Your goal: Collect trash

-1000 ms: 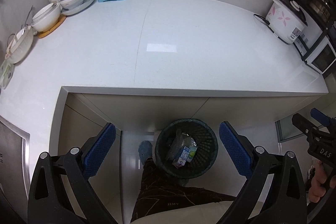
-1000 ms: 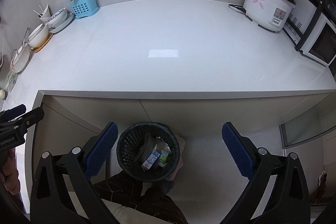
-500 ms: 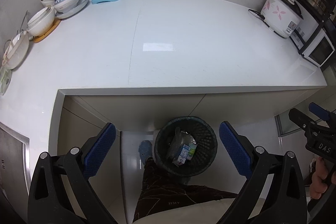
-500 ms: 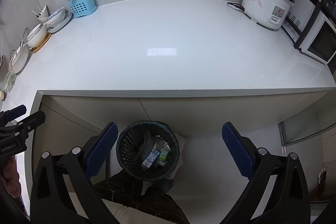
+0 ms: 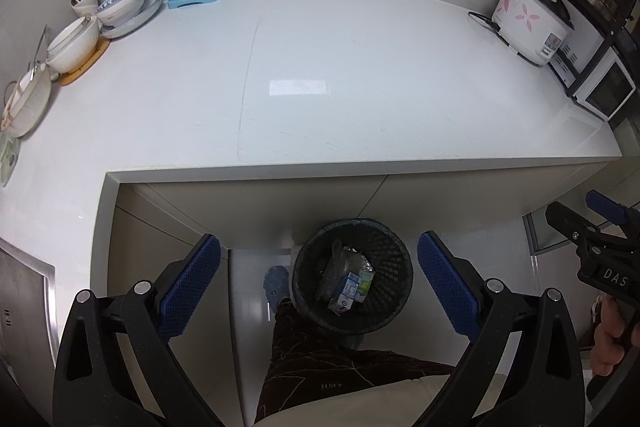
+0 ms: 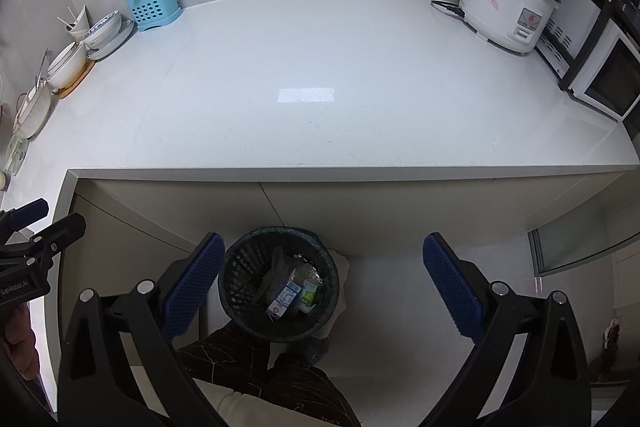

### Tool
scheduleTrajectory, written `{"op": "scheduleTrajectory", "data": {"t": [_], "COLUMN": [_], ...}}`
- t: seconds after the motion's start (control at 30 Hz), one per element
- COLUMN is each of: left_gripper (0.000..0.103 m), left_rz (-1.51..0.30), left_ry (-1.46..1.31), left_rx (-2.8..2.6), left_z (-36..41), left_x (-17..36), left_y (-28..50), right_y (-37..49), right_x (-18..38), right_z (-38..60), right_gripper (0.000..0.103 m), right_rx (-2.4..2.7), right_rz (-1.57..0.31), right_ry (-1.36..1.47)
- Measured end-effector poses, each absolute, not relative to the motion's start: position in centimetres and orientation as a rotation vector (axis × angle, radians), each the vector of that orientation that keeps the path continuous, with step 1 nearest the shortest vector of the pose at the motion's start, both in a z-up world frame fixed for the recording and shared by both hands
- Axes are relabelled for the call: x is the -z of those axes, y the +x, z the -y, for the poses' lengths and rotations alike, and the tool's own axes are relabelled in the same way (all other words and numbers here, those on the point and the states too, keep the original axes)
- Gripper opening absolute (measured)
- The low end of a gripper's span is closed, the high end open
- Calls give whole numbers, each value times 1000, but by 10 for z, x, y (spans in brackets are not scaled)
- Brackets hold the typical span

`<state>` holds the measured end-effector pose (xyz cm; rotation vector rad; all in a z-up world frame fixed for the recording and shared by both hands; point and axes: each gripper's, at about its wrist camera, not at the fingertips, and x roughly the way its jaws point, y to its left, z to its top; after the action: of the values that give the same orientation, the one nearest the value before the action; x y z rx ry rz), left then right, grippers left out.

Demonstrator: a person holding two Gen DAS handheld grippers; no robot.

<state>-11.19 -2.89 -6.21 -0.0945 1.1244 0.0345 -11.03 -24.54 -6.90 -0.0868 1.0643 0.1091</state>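
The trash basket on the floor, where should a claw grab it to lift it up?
Best guess: the top rim of the trash basket, coming straight down from above. It stands upright with its round mouth open upward, and the mesh wall is thin enough to pinch. The cabinet sits close behind it, so a sideways approach looks cramped.

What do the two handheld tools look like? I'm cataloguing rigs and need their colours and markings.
Both match: the left tool and right tool have glossy black plastic frames with silver rivets, and each finger carries a blue dimpled pad. The right tool's body shows white lettering "DAS"; bare hands grip the handles.
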Motion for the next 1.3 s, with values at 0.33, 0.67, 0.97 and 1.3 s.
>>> {"op": "scheduleTrajectory", "data": {"t": [0.33, 0.67, 0.97, 1.3], "left_gripper": [97, 97, 97, 97], "left_rz": [-1123, -1130, -1130, -1120], "left_ry": [-97, -111, -105, -96], "left_rx": [-33, -27, -20, -30], "left_z": [31, 33, 34, 32], "left_x": [61, 61, 63, 60], "left_y": [-113, -114, -115, -116], "right_y": [-110, -110, -112, -114], "right_x": [70, 72, 73, 74], "right_z": [246, 247, 243, 240], "right_gripper": [95, 95, 95, 95], "right_rx": [-111, -116, -119, -123], "right_rz": [-1069, -1075, -1078, -1081], "right_ry": [-95, -100, -102, -103]}}
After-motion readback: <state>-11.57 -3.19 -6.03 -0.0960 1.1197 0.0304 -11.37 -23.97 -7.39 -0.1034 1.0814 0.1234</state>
